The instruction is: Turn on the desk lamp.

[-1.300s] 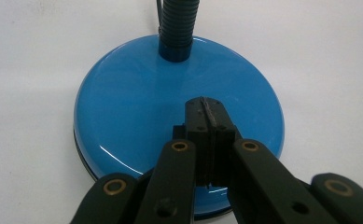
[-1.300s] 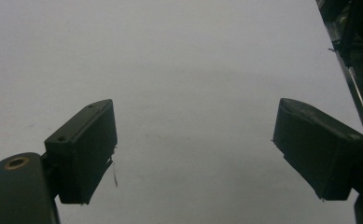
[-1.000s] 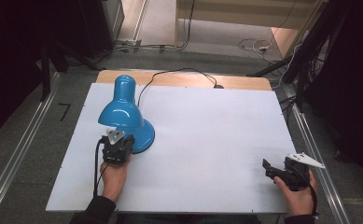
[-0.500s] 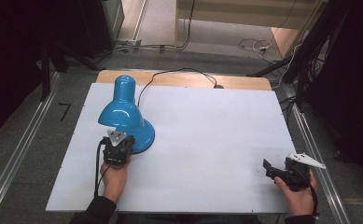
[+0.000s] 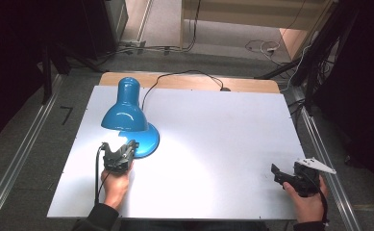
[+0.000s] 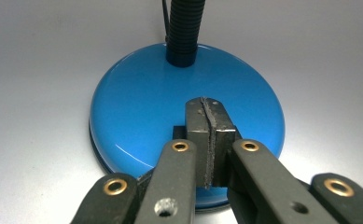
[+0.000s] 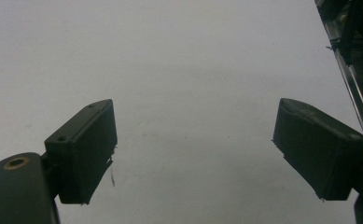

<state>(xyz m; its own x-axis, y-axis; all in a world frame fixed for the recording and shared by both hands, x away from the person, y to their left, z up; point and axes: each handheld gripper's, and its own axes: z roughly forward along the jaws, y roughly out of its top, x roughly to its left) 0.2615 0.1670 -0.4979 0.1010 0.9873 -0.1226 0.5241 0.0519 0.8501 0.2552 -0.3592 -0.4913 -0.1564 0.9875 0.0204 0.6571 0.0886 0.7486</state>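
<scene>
**Two grippers, one blue lamp at the table's left**

Two views disagree usefully on the blue desk lamp. From the high view its shade covers most of the round base, and the left gripper sits at the base's near edge. The left gripper view looks under the shade: the base lies flat on the white table, the black ribbed neck rises from its far side, and the gripper's jaws are pressed together pad to pad, with nothing between them, their tips over the near part of the base. Whether the tips touch the base is hard to tell.

The lamp stands on the table's left half. Seen from above, the shade's long axis runs away from the person, narrow cap at the far end, wide mouth toward the person and down. A black cord trails from the lamp toward the far edge.

The right gripper rests at the near right corner, well apart from the lamp; in its own view the jaws stand wide apart over bare table.

The neck's top is cut off in the left gripper view.
</scene>
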